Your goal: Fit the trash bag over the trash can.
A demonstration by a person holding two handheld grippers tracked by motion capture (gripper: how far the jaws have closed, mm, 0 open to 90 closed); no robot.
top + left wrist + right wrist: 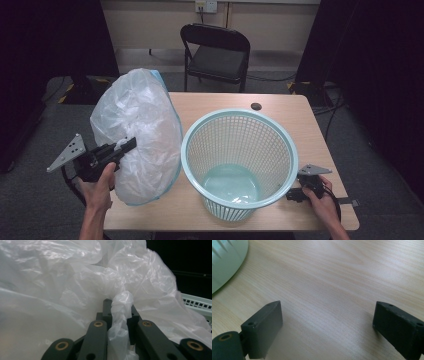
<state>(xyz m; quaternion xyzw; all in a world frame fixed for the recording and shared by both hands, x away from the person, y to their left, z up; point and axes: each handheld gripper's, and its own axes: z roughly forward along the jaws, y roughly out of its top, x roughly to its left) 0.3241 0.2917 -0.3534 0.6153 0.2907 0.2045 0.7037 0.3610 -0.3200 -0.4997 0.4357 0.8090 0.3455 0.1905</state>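
Clamped between the jaws of the left gripper (117,322): a twisted edge of the clear plastic bag (137,132), held billowing above the worktop (320,150), just left of the mint basket (239,160). Likely step: lining the basket with the bag. Next, probably: carry the bag over the rim and spread its mouth. Right gripper (327,325) resting low by the basket, jaws wide apart, empty.

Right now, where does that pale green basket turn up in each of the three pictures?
High view: the basket stands mid-table, right of the plastic bag.
Left gripper view: a strip of its latticed rim peeks out at the right edge, behind the bag.
Right gripper view: a curved piece of it fills the top left corner.
Shared landmark: the basket's pale green plastic.
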